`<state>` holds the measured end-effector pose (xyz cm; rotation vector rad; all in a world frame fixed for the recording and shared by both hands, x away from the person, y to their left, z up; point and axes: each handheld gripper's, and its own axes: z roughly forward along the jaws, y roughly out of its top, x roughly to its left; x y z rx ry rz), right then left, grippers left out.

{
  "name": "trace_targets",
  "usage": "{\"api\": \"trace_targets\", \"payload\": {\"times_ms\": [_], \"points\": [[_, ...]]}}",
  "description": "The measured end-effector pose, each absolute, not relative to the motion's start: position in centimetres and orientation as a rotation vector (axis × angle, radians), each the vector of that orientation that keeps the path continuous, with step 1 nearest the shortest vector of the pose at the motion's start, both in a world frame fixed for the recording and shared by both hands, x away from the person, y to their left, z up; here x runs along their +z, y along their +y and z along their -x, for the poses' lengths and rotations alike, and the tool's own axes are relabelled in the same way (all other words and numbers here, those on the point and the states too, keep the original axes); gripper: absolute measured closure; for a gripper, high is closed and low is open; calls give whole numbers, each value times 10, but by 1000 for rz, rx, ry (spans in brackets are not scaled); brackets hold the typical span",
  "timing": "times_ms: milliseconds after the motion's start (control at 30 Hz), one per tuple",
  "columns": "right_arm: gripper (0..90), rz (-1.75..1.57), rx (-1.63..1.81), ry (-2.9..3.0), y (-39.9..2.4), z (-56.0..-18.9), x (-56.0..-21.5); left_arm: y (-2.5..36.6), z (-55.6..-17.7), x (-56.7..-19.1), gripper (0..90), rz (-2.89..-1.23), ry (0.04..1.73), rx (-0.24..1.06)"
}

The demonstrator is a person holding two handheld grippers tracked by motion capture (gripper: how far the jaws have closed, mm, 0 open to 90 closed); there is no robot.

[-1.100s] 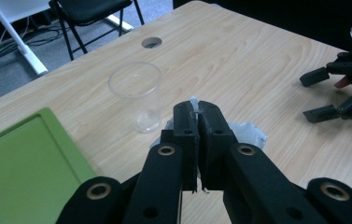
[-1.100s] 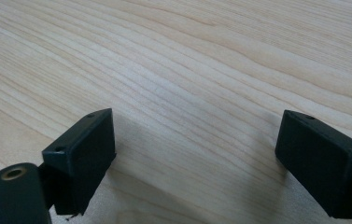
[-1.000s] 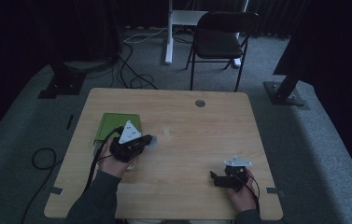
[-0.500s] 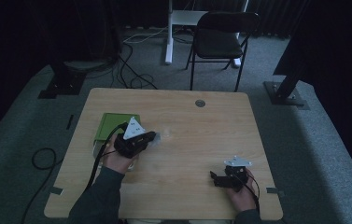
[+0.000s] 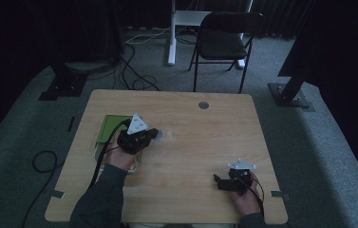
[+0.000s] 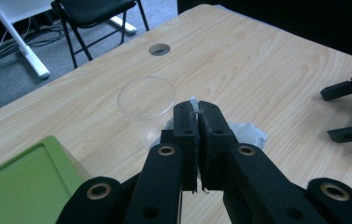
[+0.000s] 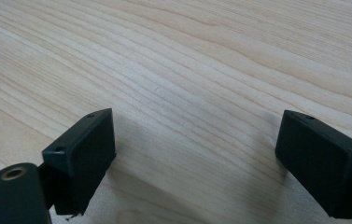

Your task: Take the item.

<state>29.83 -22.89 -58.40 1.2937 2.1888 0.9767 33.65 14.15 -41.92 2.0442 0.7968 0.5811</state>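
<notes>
My left gripper (image 6: 197,109) is shut, with a thin whitish edge of crumpled clear film (image 6: 249,134) pinched between its pads; the rest of the film lies bunched just beyond the jaws. A clear plastic cup (image 6: 146,99) stands upright on the table right behind the tips. In the high view the left gripper (image 5: 155,135) sits left of centre, next to the faint cup (image 5: 169,136). My right gripper (image 7: 201,140) is open over bare wood with nothing between its jaws. It rests near the front right (image 5: 218,183), jaws pointing left, and shows far off in the left gripper view (image 6: 346,112).
A green tray (image 5: 105,128) lies at the table's left, under my left wrist, with its corner showing (image 6: 24,182). A round cable hole (image 5: 203,105) is at the table's far edge. A black chair (image 5: 224,42) stands beyond the table.
My left hand has slid a little away from the person and to the right, jaws still shut. The right hand has stayed in place.
</notes>
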Motion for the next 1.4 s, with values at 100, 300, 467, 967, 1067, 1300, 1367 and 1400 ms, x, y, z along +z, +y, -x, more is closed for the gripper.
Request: {"api": "trace_targets", "payload": {"times_ms": [100, 300, 467, 967, 1067, 1300, 1367, 1400], "points": [[115, -1294, 977, 2189, -229, -298, -584, 142, -340, -419, 882, -2043, 803, 582], [115, -1290, 978, 2191, -229, -299, -584, 141, -347, -417, 882, -2038, 797, 589], [115, -1290, 978, 2191, -229, -299, -584, 142, -352, -417, 882, -2041, 804, 591], [115, -1283, 978, 2196, -227, -299, -584, 130, -368, -409, 882, -2050, 798, 624], [115, -1282, 977, 2196, -227, -299, -584, 128, -371, -407, 881, -2054, 790, 624], [115, -1279, 977, 2198, -227, -300, -584, 128, -377, -405, 881, -2042, 801, 620], [115, -1280, 977, 2199, -227, -300, -584, 127, -379, -403, 881, -2040, 800, 616], [115, -1280, 978, 2199, -227, -300, -584, 126, -381, -403, 881, -2040, 804, 616]]}}
